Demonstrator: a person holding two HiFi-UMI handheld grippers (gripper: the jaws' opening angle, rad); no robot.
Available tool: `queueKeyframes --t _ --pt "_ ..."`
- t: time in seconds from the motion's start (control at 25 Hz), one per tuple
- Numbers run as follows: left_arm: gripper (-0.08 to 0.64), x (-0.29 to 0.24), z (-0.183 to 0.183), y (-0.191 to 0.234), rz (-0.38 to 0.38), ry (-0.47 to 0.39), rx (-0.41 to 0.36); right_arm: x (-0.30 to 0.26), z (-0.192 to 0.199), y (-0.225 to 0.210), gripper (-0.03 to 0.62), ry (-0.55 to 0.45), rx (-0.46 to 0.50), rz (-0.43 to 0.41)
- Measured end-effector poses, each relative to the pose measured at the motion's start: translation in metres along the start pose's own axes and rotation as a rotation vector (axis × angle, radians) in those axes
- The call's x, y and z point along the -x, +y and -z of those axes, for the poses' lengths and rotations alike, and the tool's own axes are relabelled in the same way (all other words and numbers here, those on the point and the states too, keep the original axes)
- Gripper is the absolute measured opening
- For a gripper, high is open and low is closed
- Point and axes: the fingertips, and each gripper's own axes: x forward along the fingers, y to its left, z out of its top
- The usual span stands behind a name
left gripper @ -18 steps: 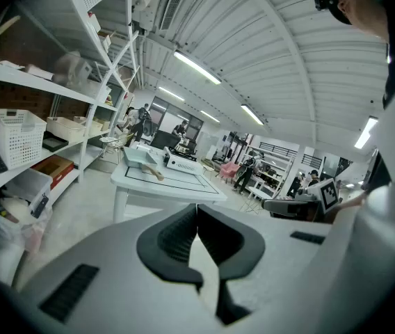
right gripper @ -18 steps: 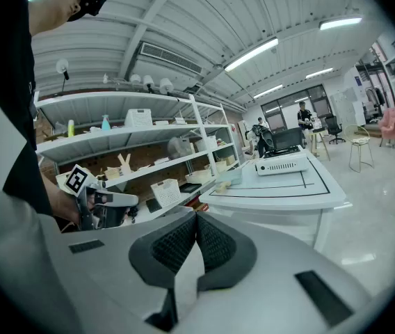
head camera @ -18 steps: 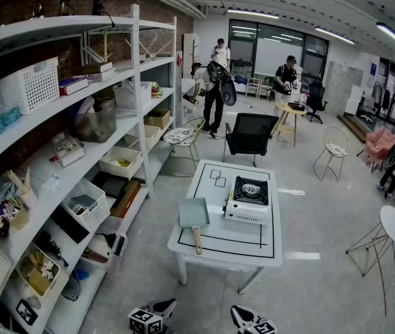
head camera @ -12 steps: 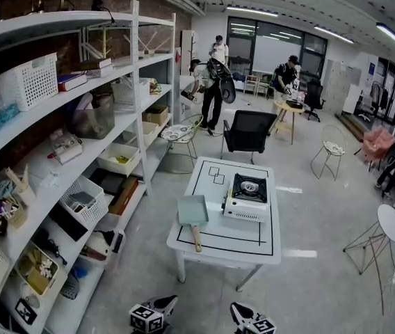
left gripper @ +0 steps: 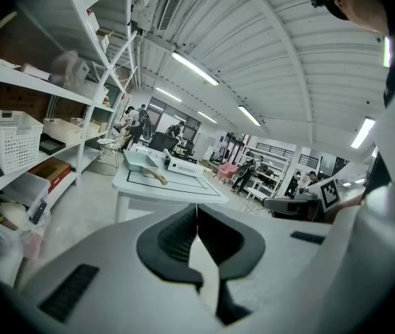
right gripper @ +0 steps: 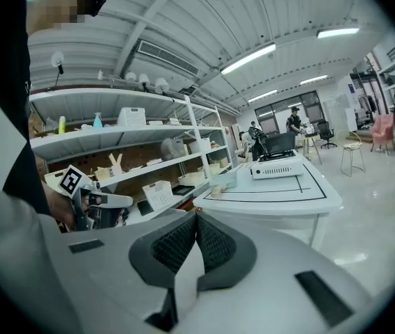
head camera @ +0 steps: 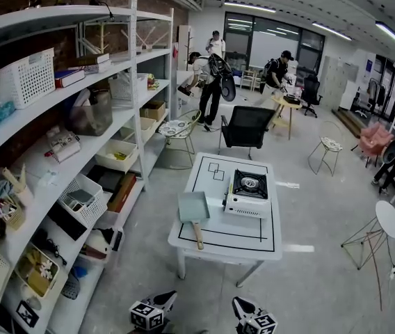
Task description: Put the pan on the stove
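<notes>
A pale blue square pan (head camera: 193,208) with a wooden handle (head camera: 198,236) lies on the left part of the white table (head camera: 215,245). Right of it stands a white single-burner stove (head camera: 248,194) with a black top. The pan (left gripper: 139,161) and stove (left gripper: 181,165) also show far off in the left gripper view, and the stove (right gripper: 277,166) in the right gripper view. Both grippers hang low at the bottom of the head view, well short of the table: left gripper (head camera: 164,299), right gripper (head camera: 240,305). Each has its jaws together with nothing between them: left gripper (left gripper: 197,218), right gripper (right gripper: 196,226).
A long white shelf rack (head camera: 79,103) with baskets and boxes runs along the left. Behind the table stand a black office chair (head camera: 246,128) and several people (head camera: 211,82). A round white side table (head camera: 393,220) and wire stools stand to the right.
The view has drifted slightly toward the table. Pan and stove have not moved, and both grippers stay low at the bottom edge.
</notes>
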Motion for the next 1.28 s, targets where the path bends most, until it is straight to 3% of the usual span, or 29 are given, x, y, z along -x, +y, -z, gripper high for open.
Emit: queueKeyframes --t 0.4,0.76,1.28 --pt "0.011 0.014 -0.003 0.028 -0.017 -0.014 0.016 -0.021 -0.018 0.016 0.026 -0.021 -0.002 0.037" --pt "0.011 0.019 -0.005 0.04 0.005 -0.006 0.012 -0.028 -0.009 0.017 0.026 -0.035 -0.069 0.064" --pt "0.011 0.019 0.004 0.052 0.019 0.015 0.052 -0.037 0.0 0.024 0.026 0.01 -0.045 0.096"
